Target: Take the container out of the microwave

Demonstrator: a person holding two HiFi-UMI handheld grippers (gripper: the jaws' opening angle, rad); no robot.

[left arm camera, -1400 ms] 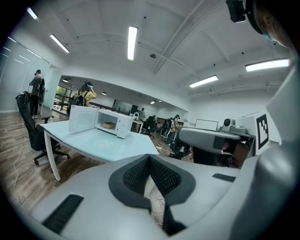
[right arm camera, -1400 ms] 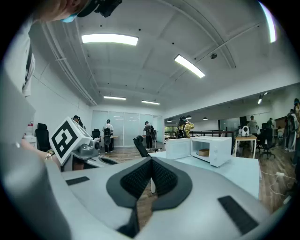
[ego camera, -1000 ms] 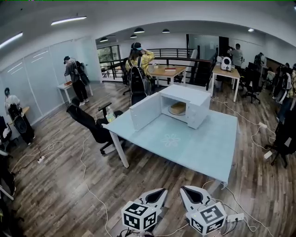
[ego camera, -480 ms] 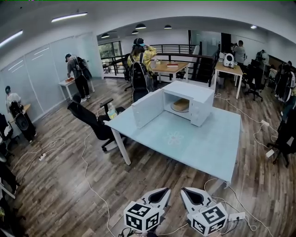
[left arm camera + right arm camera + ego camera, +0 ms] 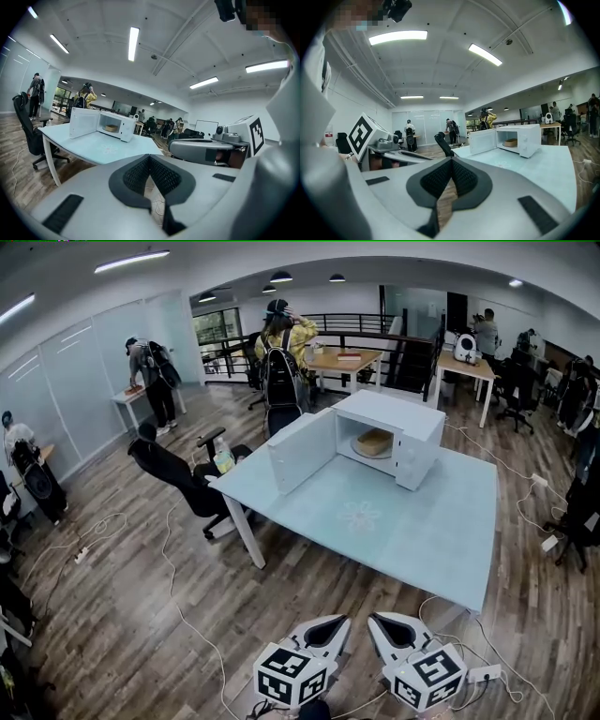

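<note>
A white microwave (image 5: 412,442) stands at the far side of the pale blue table (image 5: 375,521), its door (image 5: 302,448) swung open to the left. Inside sits a tan round container (image 5: 374,442). Both grippers hang low in front of me, over the wood floor and short of the table's near edge. The left gripper (image 5: 337,621) and the right gripper (image 5: 375,619) are shut with nothing between the jaws. In the left gripper view the microwave (image 5: 123,127) and the container (image 5: 111,127) are far off beyond the gripper (image 5: 149,157). The right gripper view shows the microwave (image 5: 530,139) and the container (image 5: 511,142) far beyond the gripper (image 5: 451,159).
A black office chair (image 5: 173,479) stands at the table's left corner, beside a bottle (image 5: 223,462) on the tabletop. Cables and a power strip (image 5: 483,674) lie on the floor. A person with a backpack (image 5: 281,371) stands behind the table; others work at desks further back.
The table and microwave sit a little nearer and further right in the head view. Both grippers stay shut and keep their place at the bottom of the view.
</note>
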